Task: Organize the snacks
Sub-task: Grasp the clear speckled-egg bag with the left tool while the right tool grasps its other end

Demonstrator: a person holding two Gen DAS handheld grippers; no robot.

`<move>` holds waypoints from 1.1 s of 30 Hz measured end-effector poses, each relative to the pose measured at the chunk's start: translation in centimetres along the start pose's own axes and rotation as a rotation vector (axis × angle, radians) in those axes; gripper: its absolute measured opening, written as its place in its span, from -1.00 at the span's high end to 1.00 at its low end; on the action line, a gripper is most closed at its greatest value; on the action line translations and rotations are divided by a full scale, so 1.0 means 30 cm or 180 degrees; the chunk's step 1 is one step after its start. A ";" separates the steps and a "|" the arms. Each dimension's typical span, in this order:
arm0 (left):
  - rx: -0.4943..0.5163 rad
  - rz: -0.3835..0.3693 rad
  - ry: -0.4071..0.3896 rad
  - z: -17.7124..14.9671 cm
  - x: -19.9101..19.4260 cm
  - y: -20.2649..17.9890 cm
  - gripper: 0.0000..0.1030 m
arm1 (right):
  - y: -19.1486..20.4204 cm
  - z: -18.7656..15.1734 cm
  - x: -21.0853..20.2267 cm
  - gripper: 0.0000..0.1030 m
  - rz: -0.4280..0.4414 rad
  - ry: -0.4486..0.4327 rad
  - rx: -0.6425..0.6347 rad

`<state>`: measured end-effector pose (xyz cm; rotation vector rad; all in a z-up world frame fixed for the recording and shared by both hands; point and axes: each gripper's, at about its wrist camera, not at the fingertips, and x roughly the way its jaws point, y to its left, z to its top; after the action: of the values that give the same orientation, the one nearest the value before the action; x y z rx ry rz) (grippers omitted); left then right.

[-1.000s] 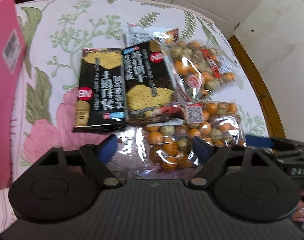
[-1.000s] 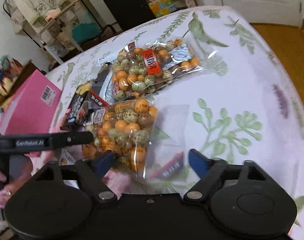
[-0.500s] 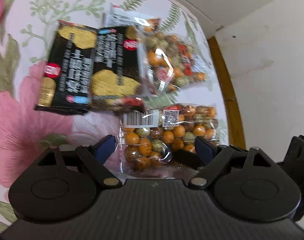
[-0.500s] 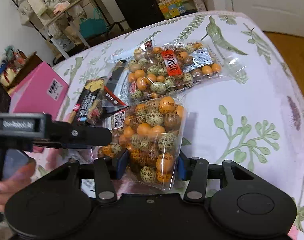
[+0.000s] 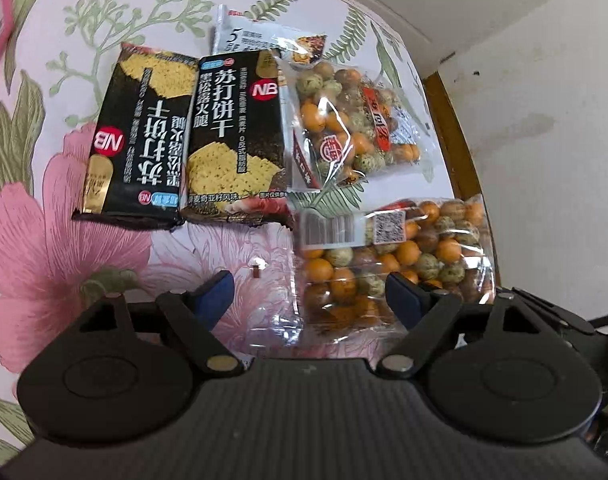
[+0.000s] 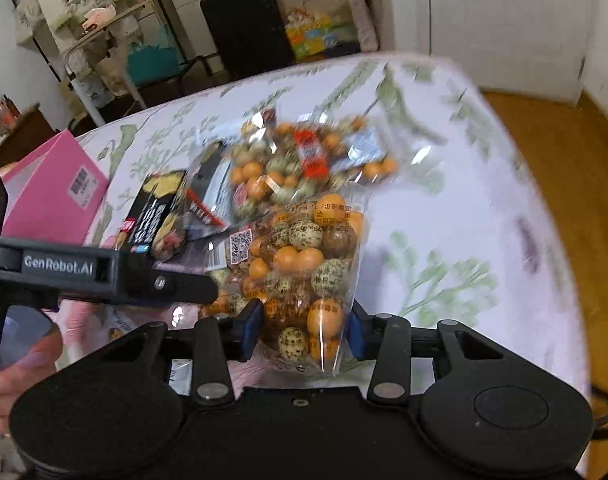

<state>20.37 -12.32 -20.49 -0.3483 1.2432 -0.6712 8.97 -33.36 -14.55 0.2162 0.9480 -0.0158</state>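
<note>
Right gripper (image 6: 304, 330) is closing on the near nut bag (image 6: 308, 276), now lifted, ready to be sorted.

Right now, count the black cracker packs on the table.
2: left black pack and right black pack lie side by side left of the nut bags. Others may be hidden.

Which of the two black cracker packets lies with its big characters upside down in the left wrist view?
The left black packet, nearer the pink flower print; its characters and NB logo are inverted. The right black packet beside it reads upright.
</note>
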 end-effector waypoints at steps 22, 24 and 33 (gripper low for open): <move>-0.0110 -0.0442 0.0078 0.012 0.061 -0.023 -0.35 | -0.289 -0.178 0.040 0.09 0.0711 -0.0222 0.1423; -0.0032 -0.0317 0.0152 0.022 0.057 -0.024 -0.12 | -0.301 -0.178 0.039 0.10 0.0761 -0.0206 0.1483; -0.0195 -0.0234 0.0177 0.002 0.039 -0.029 -0.10 | -0.302 -0.160 0.027 0.17 0.0899 -0.0062 0.1906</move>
<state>20.38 -13.74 -20.82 -0.4303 1.3107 -0.7109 4.61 -41.23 -19.52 0.8999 0.8667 -0.0418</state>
